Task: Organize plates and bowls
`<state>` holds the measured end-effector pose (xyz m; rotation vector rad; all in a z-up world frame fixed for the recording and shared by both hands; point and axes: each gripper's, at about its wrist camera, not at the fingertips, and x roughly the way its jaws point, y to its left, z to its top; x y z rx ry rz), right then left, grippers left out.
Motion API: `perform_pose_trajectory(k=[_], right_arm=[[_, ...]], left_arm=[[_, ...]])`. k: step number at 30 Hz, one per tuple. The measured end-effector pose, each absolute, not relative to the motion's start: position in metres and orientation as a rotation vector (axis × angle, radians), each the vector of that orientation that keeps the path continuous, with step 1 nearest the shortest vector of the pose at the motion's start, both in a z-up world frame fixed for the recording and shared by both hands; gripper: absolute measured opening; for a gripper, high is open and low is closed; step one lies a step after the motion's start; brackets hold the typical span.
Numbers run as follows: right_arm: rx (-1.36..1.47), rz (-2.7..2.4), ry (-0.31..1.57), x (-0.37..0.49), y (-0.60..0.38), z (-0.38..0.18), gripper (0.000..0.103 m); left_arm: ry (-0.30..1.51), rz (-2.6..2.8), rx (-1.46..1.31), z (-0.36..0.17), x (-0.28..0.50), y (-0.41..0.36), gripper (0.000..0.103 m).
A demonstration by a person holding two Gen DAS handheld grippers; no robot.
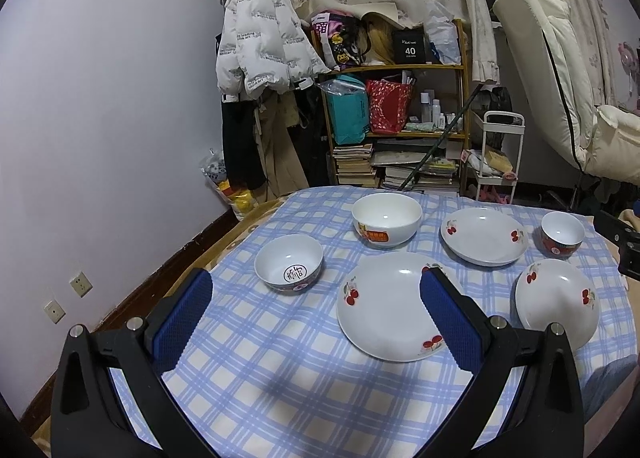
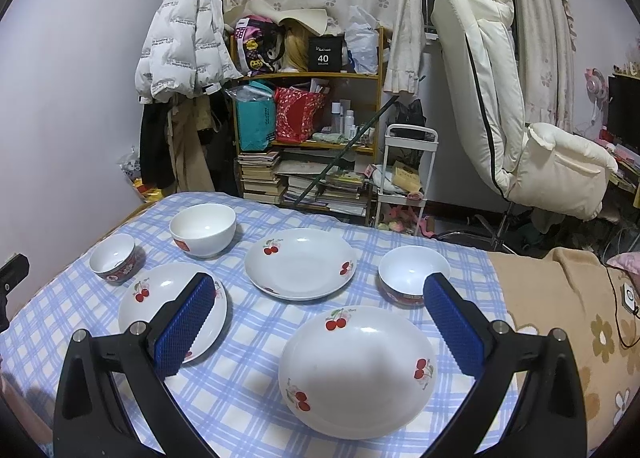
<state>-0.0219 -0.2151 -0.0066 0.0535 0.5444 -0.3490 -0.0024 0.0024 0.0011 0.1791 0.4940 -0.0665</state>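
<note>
Both tools spread, empty: left tool (image 1: 316,310), right tool (image 2: 318,316). Three cherry plates, three bowls scattered across checked desk (image 2: 248,382). Right pinches near-edge plate (image 2: 358,372) rim first, lifts level, stacks onto centre plate (image 2: 300,263)

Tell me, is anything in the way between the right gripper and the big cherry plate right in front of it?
No, nothing visible blocks it. The right gripper is open and holds nothing, and the nearest cherry plate lies straight ahead between its fingers on the checked tablecloth. The small bowl stands farther back, off to the right.
</note>
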Motion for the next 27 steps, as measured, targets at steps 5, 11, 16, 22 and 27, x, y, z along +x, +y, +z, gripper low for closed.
perform_pose_trajectory(k=[5, 11, 16, 22, 27], right_arm=[[0.047, -0.350, 0.545, -0.0215, -0.2148, -0.0051, 0.103], [0.044, -0.354, 0.546, -0.0215, -0.2141, -0.0058, 0.103], [0.044, -0.353, 0.548, -0.0214, -0.2146, -0.0054, 0.103], [0.044, -0.352, 0.549, -0.0212, -0.2145, -0.0055, 0.103], [0.042, -0.353, 0.550, -0.0207, -0.2142, -0.0051, 0.103]], left_arm=[[0.493, -0.066, 0.183, 0.0011, -0.0027, 0.0010, 0.102], [0.493, -0.068, 0.181, 0.0011, -0.0023, 0.0028, 0.102], [0.494, -0.068, 0.181, 0.0017, -0.0018, 0.0043, 0.102], [0.493, -0.069, 0.181, 0.0021, -0.0015, 0.0048, 0.102], [0.493, -0.067, 0.181, 0.0019, -0.0016, 0.0046, 0.102]])
